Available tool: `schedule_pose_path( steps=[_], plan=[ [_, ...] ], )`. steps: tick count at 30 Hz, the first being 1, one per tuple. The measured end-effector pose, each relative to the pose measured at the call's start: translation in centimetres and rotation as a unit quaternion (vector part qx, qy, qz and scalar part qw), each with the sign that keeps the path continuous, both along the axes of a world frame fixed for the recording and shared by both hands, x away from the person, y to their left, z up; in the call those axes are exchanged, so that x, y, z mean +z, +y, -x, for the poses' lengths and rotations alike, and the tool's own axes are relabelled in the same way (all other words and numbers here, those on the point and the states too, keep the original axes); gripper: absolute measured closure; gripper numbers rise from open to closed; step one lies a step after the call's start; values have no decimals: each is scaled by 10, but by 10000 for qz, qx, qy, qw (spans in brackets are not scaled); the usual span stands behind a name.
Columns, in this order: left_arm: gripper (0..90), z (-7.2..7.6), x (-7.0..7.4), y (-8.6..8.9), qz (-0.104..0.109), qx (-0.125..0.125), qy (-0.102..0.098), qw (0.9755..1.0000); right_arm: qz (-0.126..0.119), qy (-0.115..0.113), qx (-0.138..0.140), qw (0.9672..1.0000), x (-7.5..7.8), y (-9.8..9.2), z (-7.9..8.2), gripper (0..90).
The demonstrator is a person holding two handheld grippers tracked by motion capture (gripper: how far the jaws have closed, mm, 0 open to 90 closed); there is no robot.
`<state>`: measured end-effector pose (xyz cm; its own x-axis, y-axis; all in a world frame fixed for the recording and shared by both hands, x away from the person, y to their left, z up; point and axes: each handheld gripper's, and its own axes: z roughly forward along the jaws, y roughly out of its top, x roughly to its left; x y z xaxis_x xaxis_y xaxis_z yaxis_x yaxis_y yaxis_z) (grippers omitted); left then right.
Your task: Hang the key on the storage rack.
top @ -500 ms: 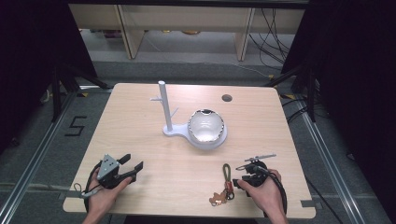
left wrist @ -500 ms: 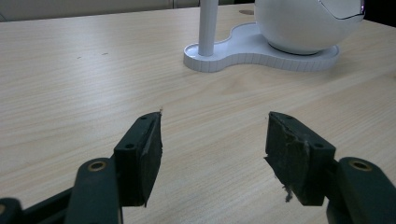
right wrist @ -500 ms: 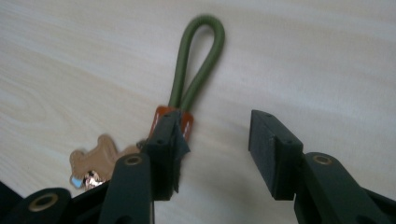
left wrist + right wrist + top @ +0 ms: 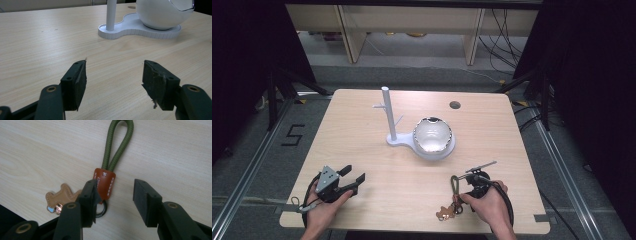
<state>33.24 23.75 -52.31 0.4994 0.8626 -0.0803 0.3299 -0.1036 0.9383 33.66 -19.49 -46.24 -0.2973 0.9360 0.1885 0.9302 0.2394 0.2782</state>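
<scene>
A keychain lies near the table's front edge on the right: an olive-green cord loop (image 4: 120,142), a brown leather sleeve (image 4: 105,183), a dark ring (image 4: 102,211) and a tan leather charm (image 4: 62,195). In the high view the cord loop (image 4: 454,182) and the charm (image 4: 445,212) lie just left of the person's right hand. My right gripper (image 4: 115,183) is open low over the keychain; its left jaw overlaps the sleeve's edge and its right jaw stands apart. My left gripper (image 4: 115,63) is open over bare wood, held at the front left (image 4: 354,179).
A white stand with an upright post (image 4: 386,112) and a round white bowl-like globe (image 4: 433,135) sits mid-table; the left gripper view has the post (image 4: 110,15) and globe (image 4: 162,12) ahead. A round cable hole (image 4: 455,105) is at the back right.
</scene>
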Motion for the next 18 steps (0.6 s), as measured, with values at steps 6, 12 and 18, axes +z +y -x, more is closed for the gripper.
schedule_pose_path(
  steps=[6, 12, 18],
  plan=[
    [358, 0, 0, 0, -38, 7, -2, 10000, 213, 240, 84, 9994, 0, 10, -7, 558],
    [361, 1, 1, -1, -112, 9, 10, 9999, 300, 215, 118, 9993, -2, 17, -12, 581],
    [361, 1, 1, -1, -101, 0, 9, 9999, 387, 372, 49, 9985, -3, 24, -15, 588]
  ],
)
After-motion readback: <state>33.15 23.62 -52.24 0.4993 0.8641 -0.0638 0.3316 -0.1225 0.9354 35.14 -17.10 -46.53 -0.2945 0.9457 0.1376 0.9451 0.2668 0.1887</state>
